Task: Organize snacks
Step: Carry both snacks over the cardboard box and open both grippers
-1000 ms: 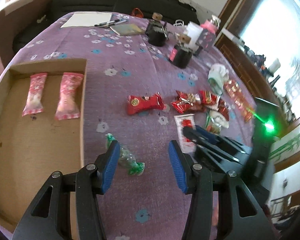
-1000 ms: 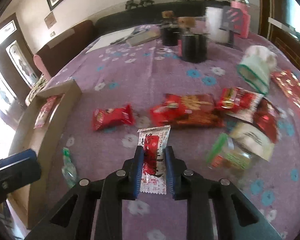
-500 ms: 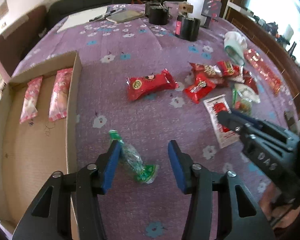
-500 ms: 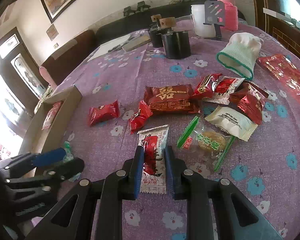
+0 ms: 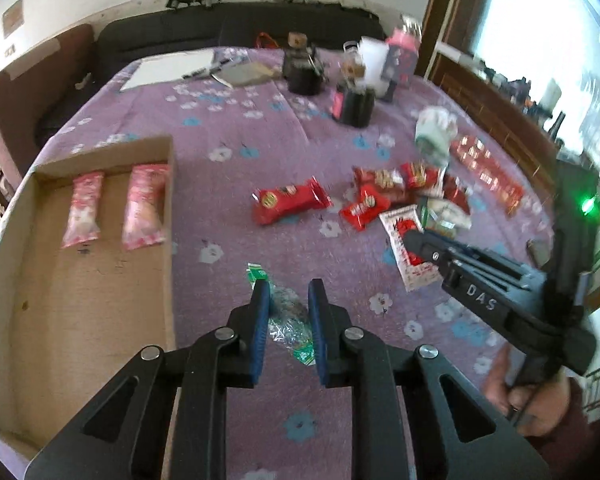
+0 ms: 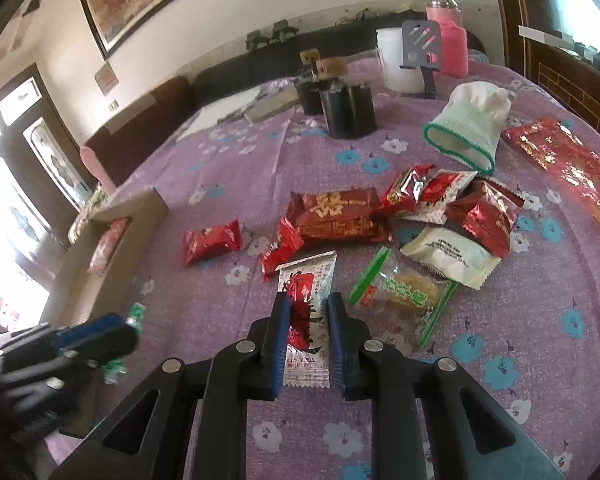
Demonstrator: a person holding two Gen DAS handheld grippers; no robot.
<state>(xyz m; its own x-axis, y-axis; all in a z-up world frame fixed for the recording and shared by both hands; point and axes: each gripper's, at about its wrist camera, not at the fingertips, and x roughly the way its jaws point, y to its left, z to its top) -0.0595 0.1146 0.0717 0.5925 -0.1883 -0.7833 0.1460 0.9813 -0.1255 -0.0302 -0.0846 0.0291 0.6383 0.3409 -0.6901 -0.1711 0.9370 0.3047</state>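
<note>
The left gripper (image 5: 286, 320) is clamped on a crinkly green candy (image 5: 288, 314), the right gripper (image 6: 308, 330) on a flat white sachet (image 6: 306, 280), both low over the bench (image 5: 236, 128). Light, slippery film probably; grip mid-body. The box (image 5: 80, 300) waits left.

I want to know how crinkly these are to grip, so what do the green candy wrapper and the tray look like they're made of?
Green candy wrapper: seemingly thin clear plastic film with green printed ends, glossy and creased. Tray: apparently plain brown cardboard, matte, with raw-cut walls and a few marks on its floor.
</note>
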